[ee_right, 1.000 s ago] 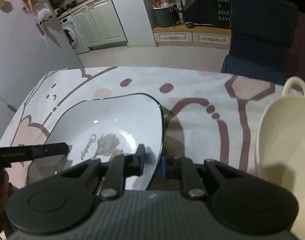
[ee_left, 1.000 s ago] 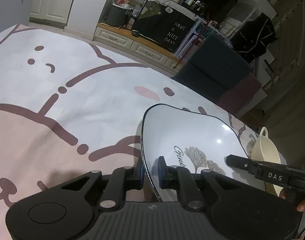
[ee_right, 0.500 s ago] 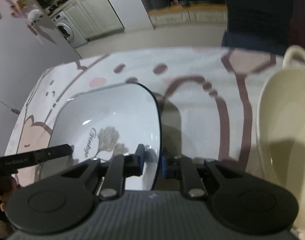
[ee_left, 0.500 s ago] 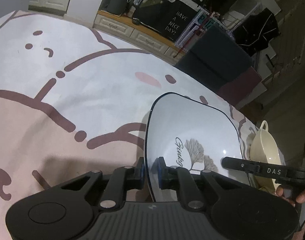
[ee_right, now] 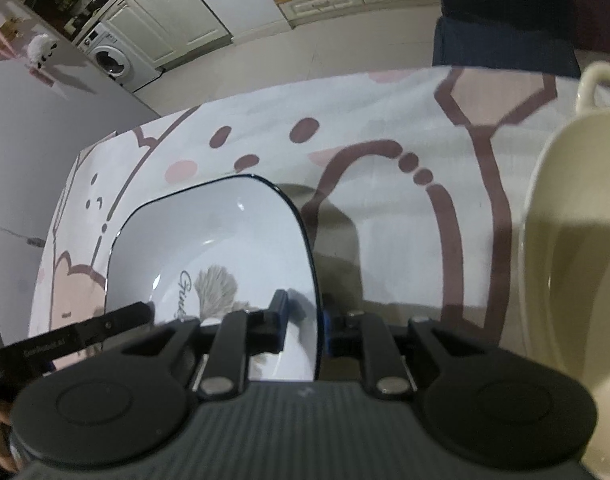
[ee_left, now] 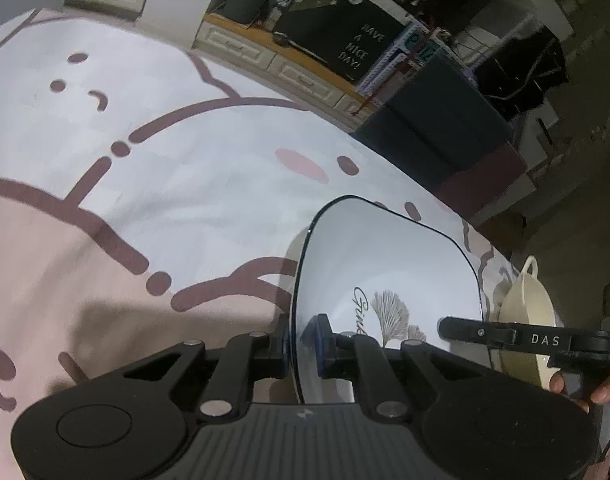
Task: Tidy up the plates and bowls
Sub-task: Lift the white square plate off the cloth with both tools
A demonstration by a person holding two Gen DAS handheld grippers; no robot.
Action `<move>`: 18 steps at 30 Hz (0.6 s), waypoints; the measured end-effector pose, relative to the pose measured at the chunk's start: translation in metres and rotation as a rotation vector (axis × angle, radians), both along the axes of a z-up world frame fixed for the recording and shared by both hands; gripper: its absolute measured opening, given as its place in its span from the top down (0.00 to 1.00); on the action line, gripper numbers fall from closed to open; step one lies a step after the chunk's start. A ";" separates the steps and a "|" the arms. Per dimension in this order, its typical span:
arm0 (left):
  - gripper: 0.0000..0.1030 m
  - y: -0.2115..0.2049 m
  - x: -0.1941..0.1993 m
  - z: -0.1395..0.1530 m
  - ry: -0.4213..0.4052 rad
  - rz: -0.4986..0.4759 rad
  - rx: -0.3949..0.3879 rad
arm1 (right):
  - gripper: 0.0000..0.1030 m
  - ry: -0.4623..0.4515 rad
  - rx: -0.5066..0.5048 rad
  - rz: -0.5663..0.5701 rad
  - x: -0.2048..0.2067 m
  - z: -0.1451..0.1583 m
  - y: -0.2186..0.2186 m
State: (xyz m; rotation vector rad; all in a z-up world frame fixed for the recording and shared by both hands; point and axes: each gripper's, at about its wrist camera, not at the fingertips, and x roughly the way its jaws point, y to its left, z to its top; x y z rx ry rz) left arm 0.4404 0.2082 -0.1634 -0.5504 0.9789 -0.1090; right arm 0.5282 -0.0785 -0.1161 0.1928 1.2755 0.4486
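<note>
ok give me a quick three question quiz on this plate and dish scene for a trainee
1. True or false: both grippers clamp opposite rims of the white square plate.
2. Which colour is the handled dish beside the plate? A) cream B) blue C) black
3. What is printed on the plate next to the script word?

Key:
1. True: left gripper and right gripper each pinch a rim.
2. A
3. A fan-shaped leaf motif.
</note>
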 end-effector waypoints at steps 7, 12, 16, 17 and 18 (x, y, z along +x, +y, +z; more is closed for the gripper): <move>0.87 -0.002 -0.003 0.004 -0.004 -0.014 0.023 | 0.78 -0.106 -0.051 0.058 -0.012 0.003 0.012; 0.87 0.000 -0.007 0.015 -0.026 0.005 0.014 | 0.78 -0.131 -0.054 0.068 -0.017 0.010 0.013; 0.87 -0.004 -0.014 0.035 -0.060 0.010 0.016 | 0.78 -0.161 -0.044 0.068 -0.023 0.026 0.008; 0.87 -0.006 -0.016 0.041 -0.069 0.009 0.017 | 0.78 -0.169 -0.039 0.066 -0.024 0.031 0.006; 0.87 -0.009 -0.018 0.047 -0.074 0.007 0.019 | 0.78 -0.178 -0.032 0.061 -0.027 0.038 0.002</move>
